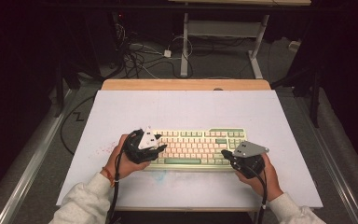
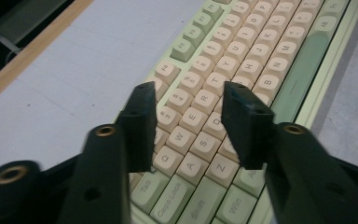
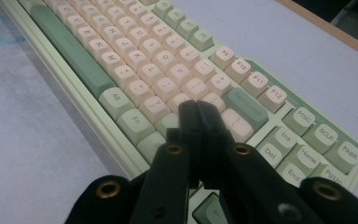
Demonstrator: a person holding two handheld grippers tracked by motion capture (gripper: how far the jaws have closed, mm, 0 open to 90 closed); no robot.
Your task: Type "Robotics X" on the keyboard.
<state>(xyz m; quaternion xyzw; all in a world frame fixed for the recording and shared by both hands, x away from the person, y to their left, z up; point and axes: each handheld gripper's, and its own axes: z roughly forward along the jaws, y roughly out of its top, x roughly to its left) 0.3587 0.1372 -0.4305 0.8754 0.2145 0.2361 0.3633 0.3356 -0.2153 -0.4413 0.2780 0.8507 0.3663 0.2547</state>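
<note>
On the pale surface (image 1: 121,112) a cream-and-green keyboard (image 1: 196,145) lies near the person's edge, the left tongs (image 2: 186,100) parted and empty above its letter keys, the right tongs (image 3: 196,108) pinched shut, seemingly for pressing keys.

The keyboard (image 1: 196,148) has matt plastic keys in cream and green. The bench (image 1: 186,112) is smooth and pale, edged in wood.
</note>
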